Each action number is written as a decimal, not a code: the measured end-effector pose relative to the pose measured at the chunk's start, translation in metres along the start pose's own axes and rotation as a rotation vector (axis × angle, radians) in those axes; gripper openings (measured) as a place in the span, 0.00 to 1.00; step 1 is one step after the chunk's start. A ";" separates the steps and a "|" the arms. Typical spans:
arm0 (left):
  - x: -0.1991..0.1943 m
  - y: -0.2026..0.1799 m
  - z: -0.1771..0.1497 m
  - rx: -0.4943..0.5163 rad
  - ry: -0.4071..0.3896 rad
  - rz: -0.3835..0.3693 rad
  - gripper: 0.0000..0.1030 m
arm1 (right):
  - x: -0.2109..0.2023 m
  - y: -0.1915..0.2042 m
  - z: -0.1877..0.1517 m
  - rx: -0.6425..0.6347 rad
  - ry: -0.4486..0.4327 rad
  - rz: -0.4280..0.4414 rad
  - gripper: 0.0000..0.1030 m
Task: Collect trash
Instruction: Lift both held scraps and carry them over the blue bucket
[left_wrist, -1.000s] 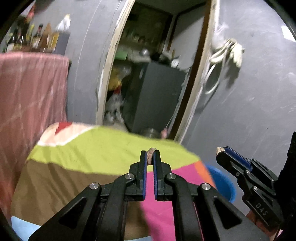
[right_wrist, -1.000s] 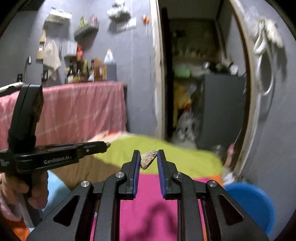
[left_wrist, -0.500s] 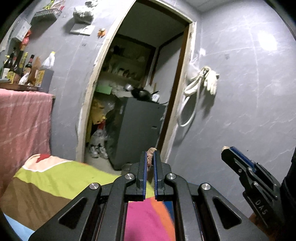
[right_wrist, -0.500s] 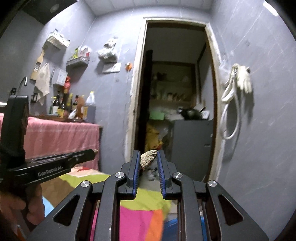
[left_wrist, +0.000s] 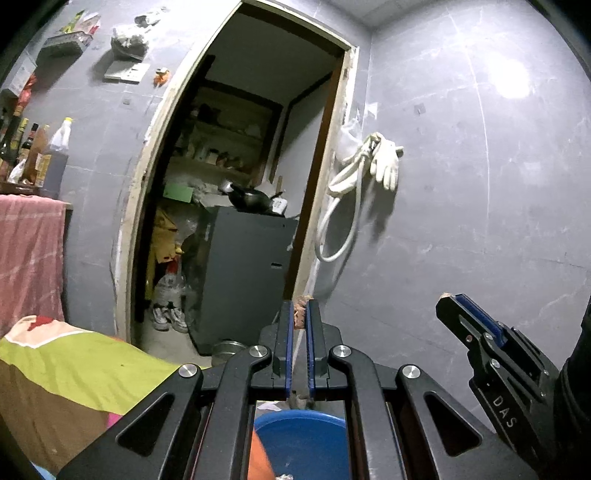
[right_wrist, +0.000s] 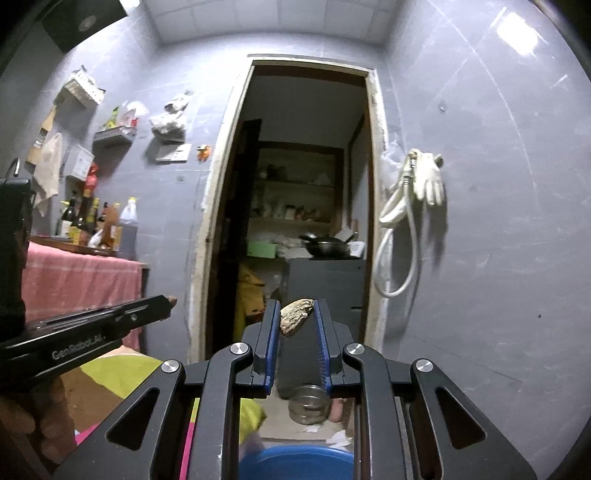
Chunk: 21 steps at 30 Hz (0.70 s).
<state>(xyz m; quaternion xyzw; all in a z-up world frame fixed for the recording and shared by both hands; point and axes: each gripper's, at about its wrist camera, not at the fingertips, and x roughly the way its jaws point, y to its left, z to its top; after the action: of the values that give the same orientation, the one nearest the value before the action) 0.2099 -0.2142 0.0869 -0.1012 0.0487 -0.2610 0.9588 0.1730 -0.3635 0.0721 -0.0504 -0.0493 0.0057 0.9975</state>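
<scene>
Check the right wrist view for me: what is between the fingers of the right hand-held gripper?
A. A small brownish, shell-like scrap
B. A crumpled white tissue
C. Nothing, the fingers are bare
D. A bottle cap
A. The right hand-held gripper is shut on a small brownish, ridged scrap pinched between its blue pads near the tips, in front of the dark doorway.

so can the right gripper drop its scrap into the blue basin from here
Probably yes: the right gripper holds the scrap with the blue basin just below and nothing between.

Left gripper (left_wrist: 299, 303) and right gripper (right_wrist: 296, 303) level, fingers clamped
</scene>
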 end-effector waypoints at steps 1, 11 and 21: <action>0.006 -0.002 -0.003 0.002 0.008 0.001 0.04 | 0.000 -0.004 -0.003 0.005 0.003 -0.006 0.16; 0.058 -0.011 -0.045 0.001 0.132 0.021 0.04 | 0.018 -0.037 -0.054 0.075 0.100 -0.032 0.16; 0.090 -0.007 -0.093 0.016 0.271 0.045 0.04 | 0.035 -0.050 -0.097 0.144 0.219 -0.035 0.16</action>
<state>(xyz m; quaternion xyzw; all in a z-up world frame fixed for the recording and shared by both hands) 0.2704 -0.2820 -0.0055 -0.0560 0.1779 -0.2511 0.9498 0.2179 -0.4229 -0.0159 0.0220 0.0595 -0.0139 0.9979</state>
